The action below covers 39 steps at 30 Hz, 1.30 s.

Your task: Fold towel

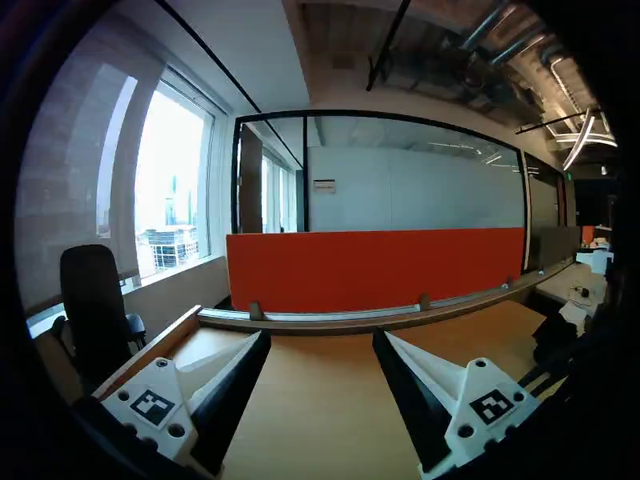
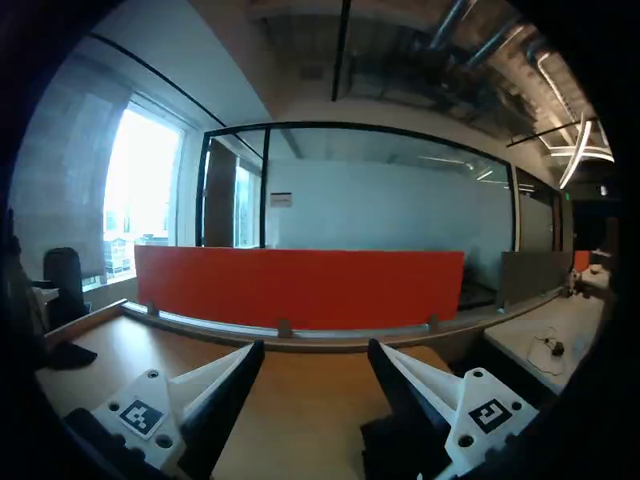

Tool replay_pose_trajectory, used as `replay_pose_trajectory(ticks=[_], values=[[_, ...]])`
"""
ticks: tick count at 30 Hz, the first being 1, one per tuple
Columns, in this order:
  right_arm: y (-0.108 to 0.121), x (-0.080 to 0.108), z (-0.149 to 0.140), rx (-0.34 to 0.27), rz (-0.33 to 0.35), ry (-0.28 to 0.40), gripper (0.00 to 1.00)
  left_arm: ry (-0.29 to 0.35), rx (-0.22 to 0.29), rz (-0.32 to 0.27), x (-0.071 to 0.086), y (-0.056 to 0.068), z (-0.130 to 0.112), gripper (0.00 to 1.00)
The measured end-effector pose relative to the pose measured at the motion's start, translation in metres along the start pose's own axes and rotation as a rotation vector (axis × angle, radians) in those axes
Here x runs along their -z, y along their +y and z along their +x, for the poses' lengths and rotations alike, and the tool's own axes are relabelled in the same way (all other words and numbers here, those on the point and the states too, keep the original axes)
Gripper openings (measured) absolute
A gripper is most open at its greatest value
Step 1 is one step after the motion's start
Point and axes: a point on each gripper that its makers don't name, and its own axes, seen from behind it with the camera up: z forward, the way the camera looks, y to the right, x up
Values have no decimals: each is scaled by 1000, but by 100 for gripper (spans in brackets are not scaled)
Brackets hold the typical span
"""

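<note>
Well, here we are at the desk, and both tools are up and level, looking straight across the wood at the orange partition. The left gripper has its fingers spread wide, with nothing between them but plain tabletop. The right gripper is the same story, fingers parted and gripping nothing. And the towel? Where it lies I cannot tell. The stretch of desk ahead of either pair of fingers is plain wood, so my guess is it sits below the cameras' reach or off to a side. Over on the left there's a black office chair by the bright window, and a glass wall behind the partition, none of it in play. As for progress, no fold is on show and no corner is pinched, so either the job hasn't begun or the cloth is set down out of sight; the pictures don't settle it. If this is the start, everything is left: find the towel, dip both tools to an edge, pinch two corners and carry them over.
</note>
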Motion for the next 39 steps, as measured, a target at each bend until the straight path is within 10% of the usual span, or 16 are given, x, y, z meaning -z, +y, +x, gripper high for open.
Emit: replay_pose_trajectory(ticks=[19,39], values=[[-43,-10,1,10,26,6,100,-9,-30,4,-2,-8,-19,94],[-60,-3,-49,21,-13,6,100,20,-10,6,-15,-11,-102,94]])
